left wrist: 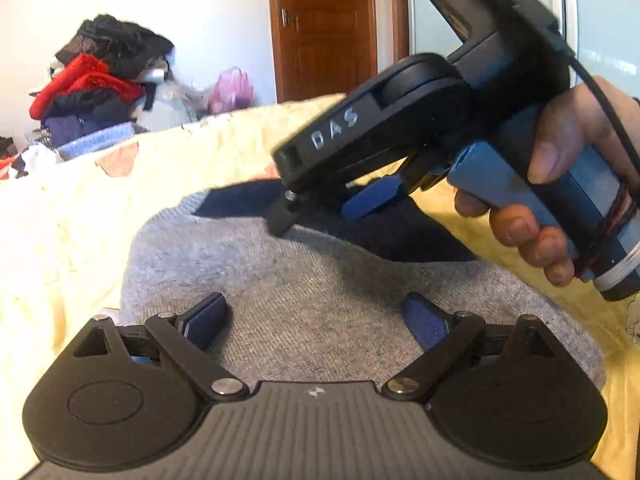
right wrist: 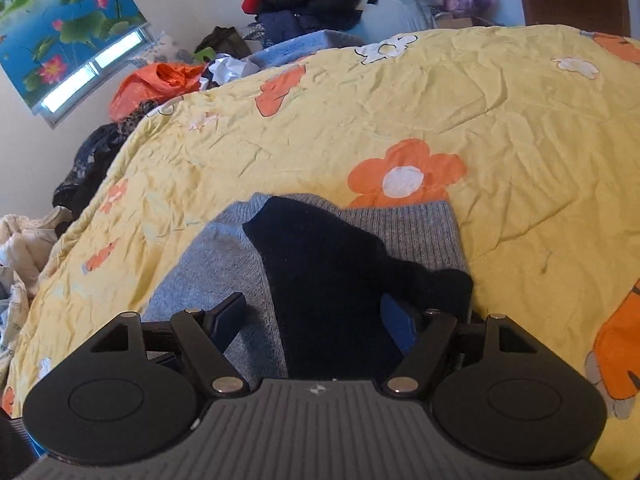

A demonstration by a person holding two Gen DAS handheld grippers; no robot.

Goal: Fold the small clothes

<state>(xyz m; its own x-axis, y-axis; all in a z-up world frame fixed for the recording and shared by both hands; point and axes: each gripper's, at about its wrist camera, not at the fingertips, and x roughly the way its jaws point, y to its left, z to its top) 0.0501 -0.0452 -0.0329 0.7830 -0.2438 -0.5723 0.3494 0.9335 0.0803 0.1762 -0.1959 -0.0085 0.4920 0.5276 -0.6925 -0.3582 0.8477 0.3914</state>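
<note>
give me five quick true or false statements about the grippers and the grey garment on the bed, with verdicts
1. The grey garment lies on a yellow flowered bedcover. True.
2. The left gripper is clamped shut on the garment. False: its jaws stand wide open.
3. A dark navy piece lies on the grey garment. True.
4. The right gripper is lifting the garment high. False: the garment lies flat.
5. The clothes pile sits behind the bed. True.

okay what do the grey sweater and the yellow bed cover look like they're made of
Grey sweater: soft knit, likely wool or acrylic; fine ribbing at the hem and a slightly fuzzy, matte surface. Yellow bed cover: thin woven cloth, probably cotton, matte, with sharp creases and printed orange flowers.
</note>
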